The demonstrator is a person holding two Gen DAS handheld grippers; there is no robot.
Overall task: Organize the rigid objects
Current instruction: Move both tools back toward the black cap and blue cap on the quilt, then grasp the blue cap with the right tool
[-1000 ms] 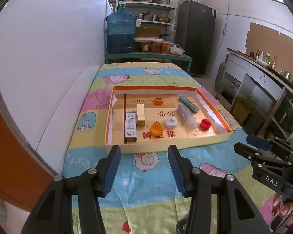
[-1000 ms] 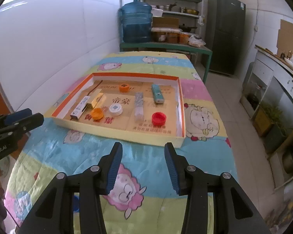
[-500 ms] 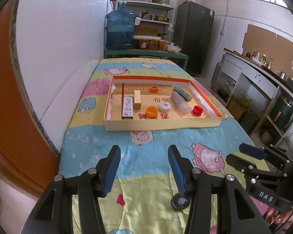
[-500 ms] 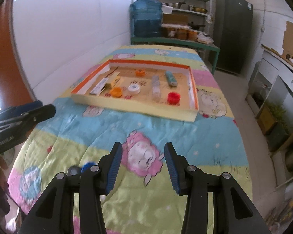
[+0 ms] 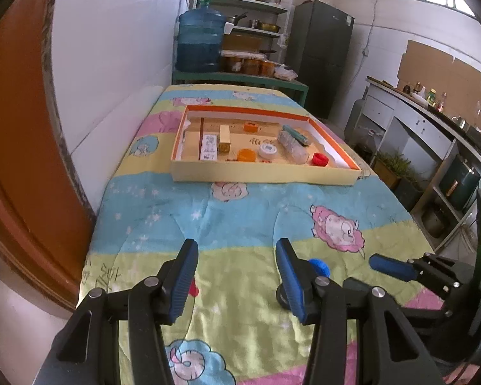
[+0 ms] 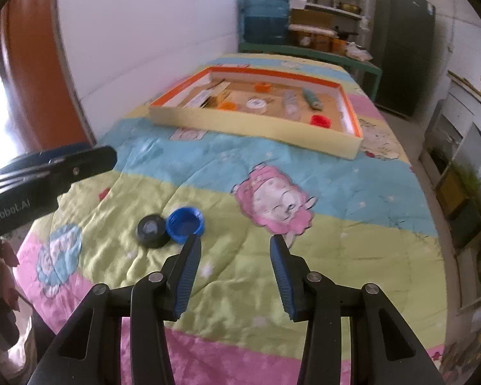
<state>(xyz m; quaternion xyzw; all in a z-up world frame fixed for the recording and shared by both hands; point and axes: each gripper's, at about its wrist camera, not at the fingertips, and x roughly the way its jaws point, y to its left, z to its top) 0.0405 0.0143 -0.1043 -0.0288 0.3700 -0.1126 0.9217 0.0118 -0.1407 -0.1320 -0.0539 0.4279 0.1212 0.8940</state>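
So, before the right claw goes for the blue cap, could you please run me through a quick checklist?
1. Right claw open, nothing between its pads: ok.
2. Left claw open, holding nothing: ok.
3. Blue cap in plain view on the blanket: ok.
4. Blue cap free of neighbours: not ok, the black cap sits against it.
5. Right claw lined up on it: not ok, the cap lies off its left finger.
6. Box has bare floor: ok.

Both wrist cameras look forward and downward along their own fingers from the near end of the quilt-covered table (image 5: 240,211), facing its far end. The left view sits nearer the left edge, the right view nearer the right. Both share the tray (image 5: 266,173) (image 6: 253,128) and the blue cap (image 6: 185,224) (image 5: 319,264).
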